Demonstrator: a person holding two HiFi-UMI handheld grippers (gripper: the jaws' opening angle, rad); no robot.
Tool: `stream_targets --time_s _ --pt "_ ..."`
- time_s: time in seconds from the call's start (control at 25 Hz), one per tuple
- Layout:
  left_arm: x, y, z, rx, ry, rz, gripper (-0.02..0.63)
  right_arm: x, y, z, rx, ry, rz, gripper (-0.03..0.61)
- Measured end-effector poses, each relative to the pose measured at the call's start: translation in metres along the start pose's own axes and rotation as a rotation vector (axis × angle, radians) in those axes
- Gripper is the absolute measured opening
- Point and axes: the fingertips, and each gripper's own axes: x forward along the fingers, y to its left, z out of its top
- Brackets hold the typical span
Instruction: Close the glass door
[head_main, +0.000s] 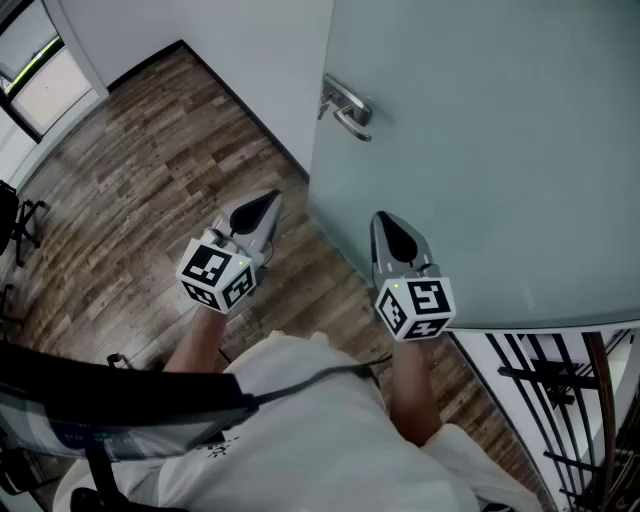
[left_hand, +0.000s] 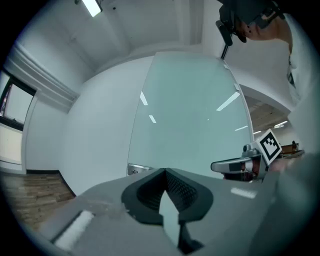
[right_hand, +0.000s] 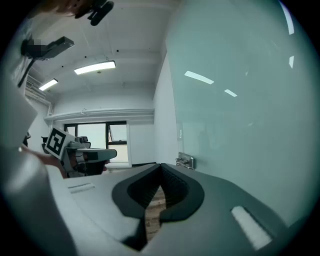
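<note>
The frosted glass door (head_main: 480, 150) fills the right of the head view, its free edge running down beside the white wall. Its metal lever handle (head_main: 345, 108) sits near that edge, also seen as handle (right_hand: 186, 161) and handle plate (left_hand: 137, 169). My right gripper (head_main: 386, 224) is shut and empty, held level below the handle and close to the pane; I cannot tell whether it touches. My left gripper (head_main: 264, 209) is shut and empty too, left of the door's edge, over the floor. Each gripper view shows the other gripper (left_hand: 235, 166) (right_hand: 90, 155) alongside.
Wood plank floor (head_main: 130, 190) spreads to the left. A white wall (head_main: 250, 50) meets the door's edge. A black metal railing (head_main: 560, 400) stands at the lower right. Windows (head_main: 40, 70) and a dark chair (head_main: 20, 225) are at the far left.
</note>
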Motion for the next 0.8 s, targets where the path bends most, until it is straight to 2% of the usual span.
stream_targets --time_s 0.48,0.8 --pt "-0.004 -0.010 -0.003 -0.006 0.010 -0.004 0.005 -0.008 0.004 -0.004 0.020 0.005 0.031 0.009" --pt "0.000 -0.028 -0.009 -0.004 0.012 0.005 0.005 -0.023 -0.011 -0.012 0.043 0.006 0.033 0.009"
